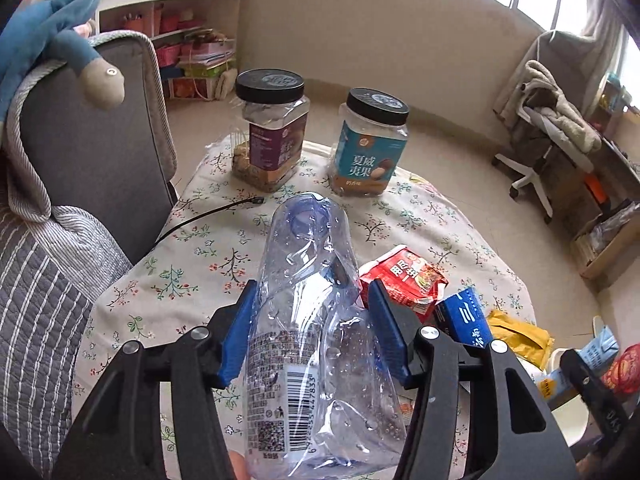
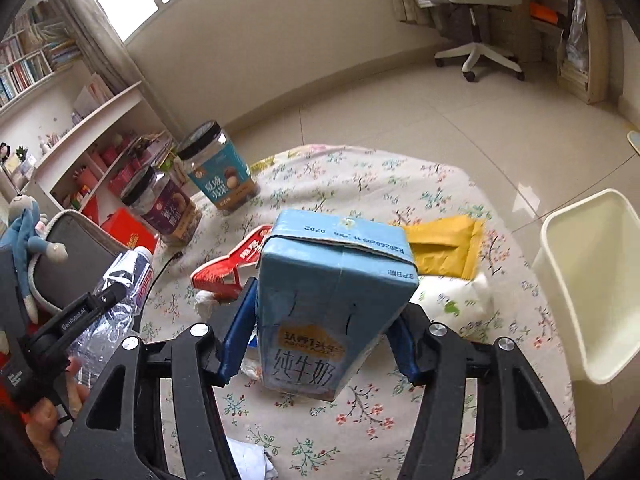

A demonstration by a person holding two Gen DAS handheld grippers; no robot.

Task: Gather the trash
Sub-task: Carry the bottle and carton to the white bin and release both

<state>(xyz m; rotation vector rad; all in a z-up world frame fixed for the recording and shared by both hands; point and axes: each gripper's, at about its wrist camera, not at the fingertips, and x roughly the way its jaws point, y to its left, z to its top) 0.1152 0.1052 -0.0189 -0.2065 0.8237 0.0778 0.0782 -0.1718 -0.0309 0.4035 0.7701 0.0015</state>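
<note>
- left gripper [image 1: 312, 300] clamps the crumpled plastic bottle [image 1: 308, 320] above the table [image 1: 200, 256]; light, thin, slippery; mid-body hold suits
- right gripper [image 2: 324, 312] pinches the blue milk carton [image 2: 332, 296] across its sides, near the bin [image 2: 592, 280]; light, dents easily

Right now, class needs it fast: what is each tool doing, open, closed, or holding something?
Left tool: closed on the crushed clear plastic bottle.
Right tool: closed on the blue milk carton.
</note>
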